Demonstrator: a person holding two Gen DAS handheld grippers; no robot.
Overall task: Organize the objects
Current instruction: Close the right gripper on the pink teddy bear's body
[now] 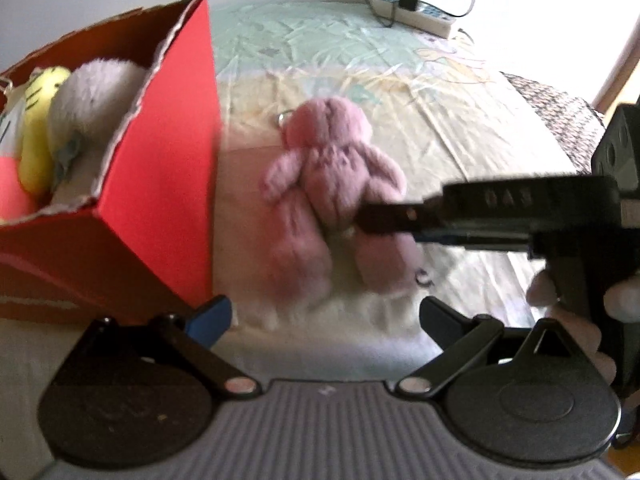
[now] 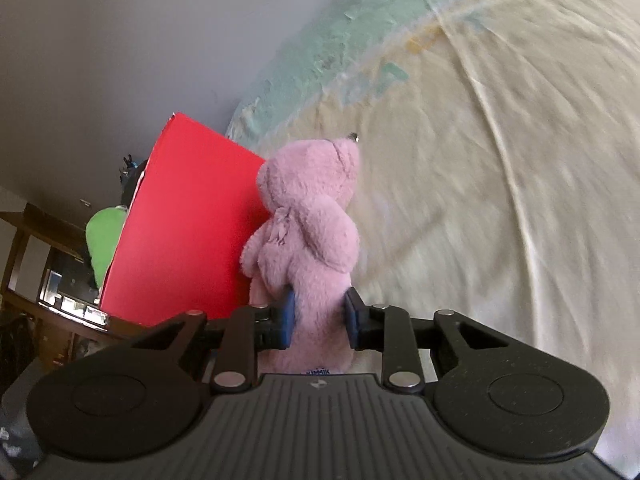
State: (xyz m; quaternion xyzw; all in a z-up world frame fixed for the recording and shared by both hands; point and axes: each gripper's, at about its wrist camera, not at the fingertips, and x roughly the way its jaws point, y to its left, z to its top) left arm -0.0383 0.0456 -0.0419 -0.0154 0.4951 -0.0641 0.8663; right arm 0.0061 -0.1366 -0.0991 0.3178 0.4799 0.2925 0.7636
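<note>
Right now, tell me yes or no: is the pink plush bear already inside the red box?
No: the pink plush bear lies on the bedsheet beside the red box, pinched by the right gripper.

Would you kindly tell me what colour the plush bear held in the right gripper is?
The plush bear is pink, clearest in the right wrist view, where the right gripper clamps it.

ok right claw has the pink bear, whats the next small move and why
Probably lift the pink bear and carry it left over the red box: the right claw is shut on its body, and the box beside it already holds other plush toys.
</note>
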